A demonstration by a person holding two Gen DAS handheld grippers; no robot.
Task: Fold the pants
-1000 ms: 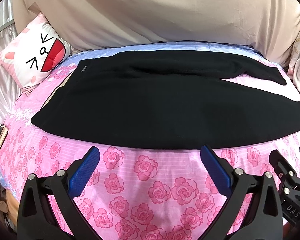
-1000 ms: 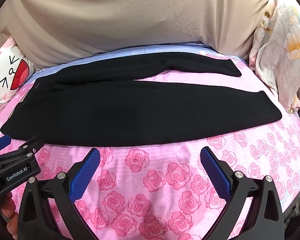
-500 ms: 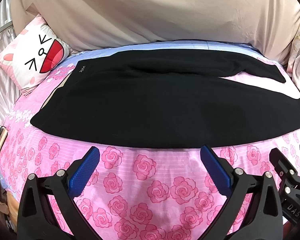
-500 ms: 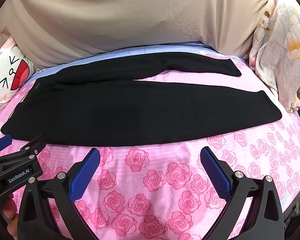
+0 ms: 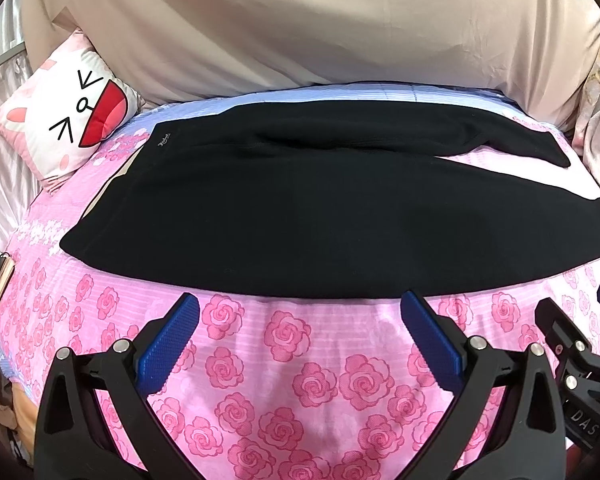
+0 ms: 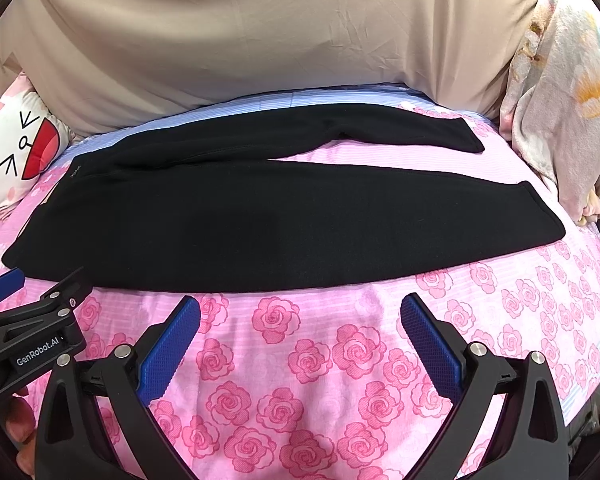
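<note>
Left gripper [image 5: 300,312] and right gripper [image 6: 300,312] hover wide open, holding nothing, over the rose-print sheet [image 5: 308,360].
Just beyond, black pants [image 5: 300,216] lie flat across the bed, 2 legs pointing right; a cartoon pillow [image 5: 68,120] sits far left.

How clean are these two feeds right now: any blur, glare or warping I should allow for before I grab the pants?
Left wrist view: sharp, evenly lit, no glare; strong fisheye bends the bed and the black pants, dark vignette in the corners. Right wrist view: equally sharp; the pants are so dark that folds barely show; both grippers are open and in focus.
</note>
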